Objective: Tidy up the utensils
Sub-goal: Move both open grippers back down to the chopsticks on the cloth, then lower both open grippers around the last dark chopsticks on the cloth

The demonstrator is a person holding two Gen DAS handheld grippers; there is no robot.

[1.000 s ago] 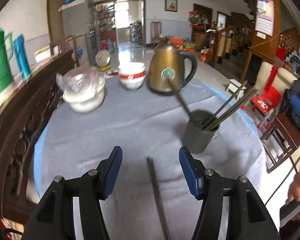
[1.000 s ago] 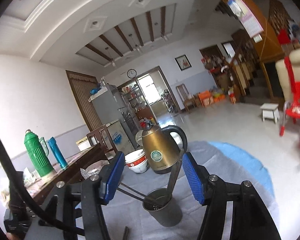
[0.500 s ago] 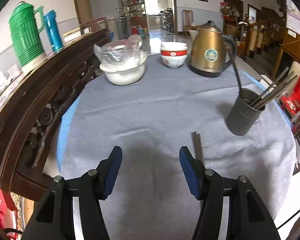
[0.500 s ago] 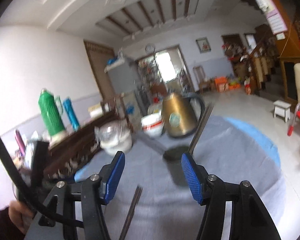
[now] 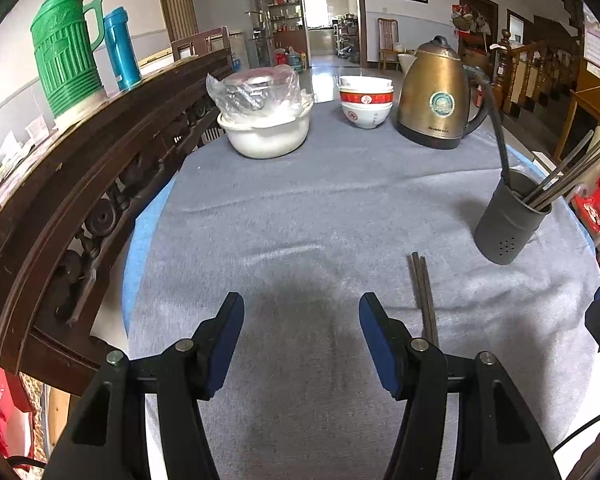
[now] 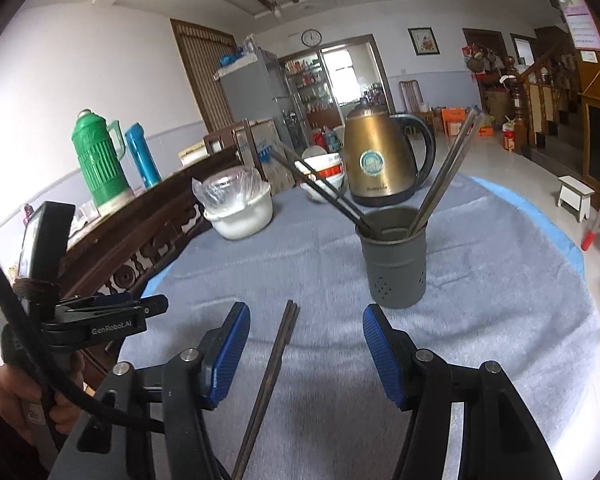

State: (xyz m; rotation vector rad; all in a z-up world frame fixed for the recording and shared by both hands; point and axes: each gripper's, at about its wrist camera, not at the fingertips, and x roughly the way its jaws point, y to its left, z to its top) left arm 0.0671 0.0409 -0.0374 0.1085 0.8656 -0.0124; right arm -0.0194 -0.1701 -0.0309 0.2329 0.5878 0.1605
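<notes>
A pair of dark chopsticks [image 5: 423,295] lies on the grey tablecloth, just right of my left gripper [image 5: 301,334], which is open and empty. In the right wrist view the chopsticks [image 6: 271,372] lie between the fingers of my right gripper [image 6: 305,352], which is open above them. A dark grey utensil holder [image 6: 395,258] stands beyond with several chopsticks and a dark-handled utensil in it. It also shows at the right of the left wrist view [image 5: 510,220].
A gold kettle [image 5: 436,96], stacked red-and-white bowls [image 5: 366,102] and a white bowl with a plastic bag [image 5: 266,128] stand at the table's far side. A dark wooden bench back [image 5: 80,184] runs along the left, with a green thermos [image 5: 68,60] on it.
My left gripper pulled back and moved left, so the chopsticks now lie to its right. My right gripper tilted down from the ceiling and came over the chopsticks.
</notes>
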